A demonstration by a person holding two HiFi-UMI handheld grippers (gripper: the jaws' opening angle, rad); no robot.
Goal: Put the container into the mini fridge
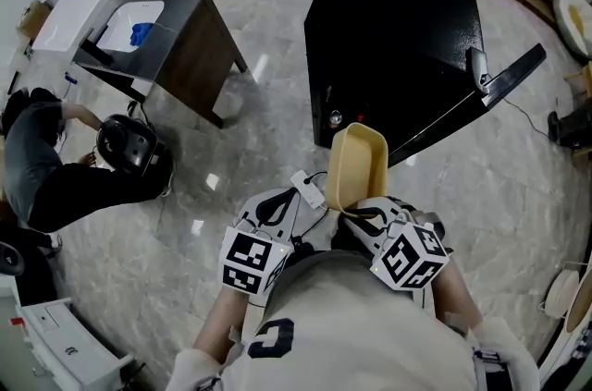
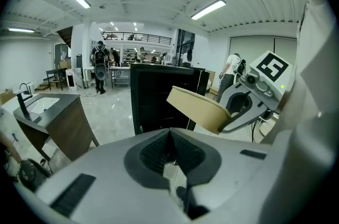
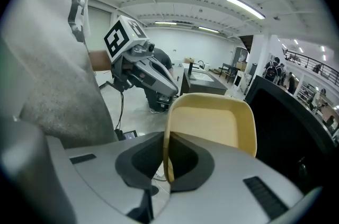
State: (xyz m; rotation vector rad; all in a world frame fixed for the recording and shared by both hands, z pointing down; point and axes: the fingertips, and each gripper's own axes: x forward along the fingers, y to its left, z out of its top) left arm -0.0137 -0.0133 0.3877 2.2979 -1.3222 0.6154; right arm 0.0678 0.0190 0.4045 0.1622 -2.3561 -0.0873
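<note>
Near one mini fridge (image 1: pixel 398 29), one container (image 1: pixel 356 167)

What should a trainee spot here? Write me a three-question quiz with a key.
1. True or false: the container is outside the mini fridge.
2. Fill in: the left tool has its jaws ____, with nothing between them.
3. Pick one: the right tool is shut on A) nothing, B) the container's rim, C) the left tool.

Key: 1 true; 2 shut; 3 B.
</note>
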